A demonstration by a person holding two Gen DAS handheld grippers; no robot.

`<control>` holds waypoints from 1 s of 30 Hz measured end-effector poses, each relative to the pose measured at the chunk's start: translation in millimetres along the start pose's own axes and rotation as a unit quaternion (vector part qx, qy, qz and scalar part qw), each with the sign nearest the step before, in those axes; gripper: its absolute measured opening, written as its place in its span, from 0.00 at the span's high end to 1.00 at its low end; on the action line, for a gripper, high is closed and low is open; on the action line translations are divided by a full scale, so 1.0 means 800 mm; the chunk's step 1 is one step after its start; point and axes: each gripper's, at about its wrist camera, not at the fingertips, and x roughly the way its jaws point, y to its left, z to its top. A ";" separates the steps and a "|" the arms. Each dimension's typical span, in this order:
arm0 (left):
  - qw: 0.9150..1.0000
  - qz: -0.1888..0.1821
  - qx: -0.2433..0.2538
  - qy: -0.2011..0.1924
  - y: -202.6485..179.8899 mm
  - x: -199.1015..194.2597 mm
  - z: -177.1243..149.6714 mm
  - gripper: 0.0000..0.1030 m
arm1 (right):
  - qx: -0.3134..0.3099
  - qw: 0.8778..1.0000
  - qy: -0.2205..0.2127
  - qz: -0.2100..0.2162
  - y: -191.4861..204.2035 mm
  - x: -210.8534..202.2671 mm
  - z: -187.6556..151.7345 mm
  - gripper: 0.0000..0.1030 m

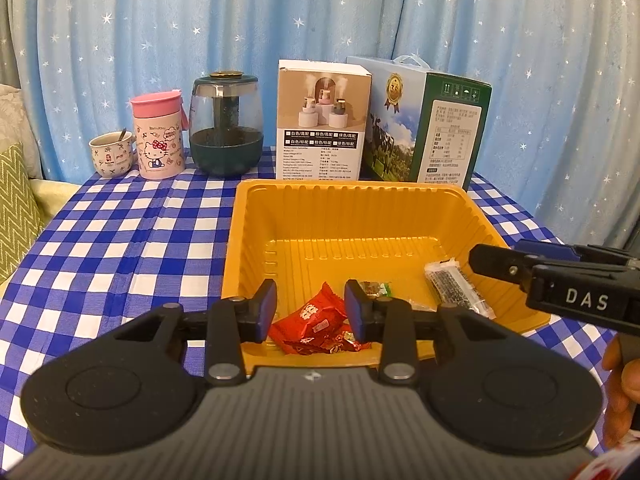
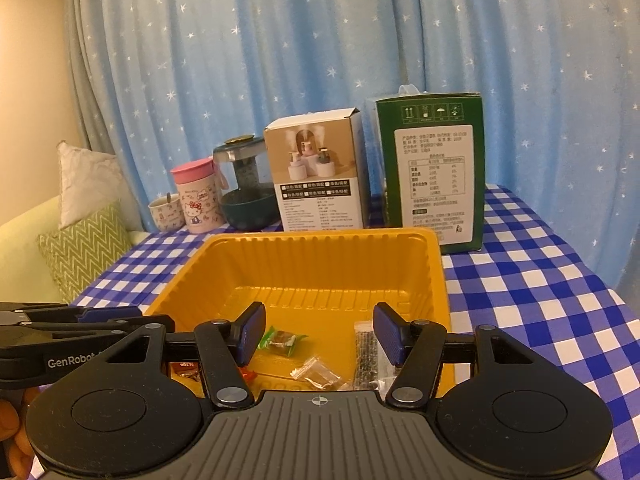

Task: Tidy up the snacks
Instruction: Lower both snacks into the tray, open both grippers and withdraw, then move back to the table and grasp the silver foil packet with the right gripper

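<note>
- Left gripper point(image 1: 311, 312) hangs over the near edge of the yellow plastic tray point(image 1: 256, 240), jaws spread wide with nothing in them. The red candy wrappers point(image 1: 316, 326) sit in the tray right below and between its blue pads point(image 1: 269, 312).
- Right gripper point(image 2: 319, 334) is also wide apart and empty, over the tray's near right side.
- Stuff inside the tray: a green-ended candy point(image 2: 282, 340) near the middle, a small clear packet point(image 2: 316, 374) closer to the near wall, and a clear pouch of dark bits point(image 1: 456, 288) along the right side.
- In the left wrist view the right gripper pokes in from the right, just beside that dark pouch, can't tell if it's touching.
- Back row on the blue checkered tablecloth point(image 1: 120, 232), left to right: patterned mug point(image 1: 111, 154) with a spoon in it, pink Hello Kitty cup point(image 1: 158, 136), dark green glass teapot point(image 1: 226, 124), humidifier box point(image 1: 322, 120), green milk carton box point(image 1: 432, 120).
- Blue starry curtain point(image 2: 320, 40) behind everything.
</note>
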 end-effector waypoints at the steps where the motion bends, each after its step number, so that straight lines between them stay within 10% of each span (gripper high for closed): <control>1: 1.000 0.000 -0.001 -0.001 0.000 -0.002 0.000 0.68 | 0.002 1.000 -0.002 -0.001 -0.001 -0.002 0.000 0.42; 30: 1.000 0.004 0.020 -0.008 -0.014 -0.160 -0.093 0.43 | 0.007 0.999 -0.010 -0.032 -0.021 -0.186 -0.068 0.42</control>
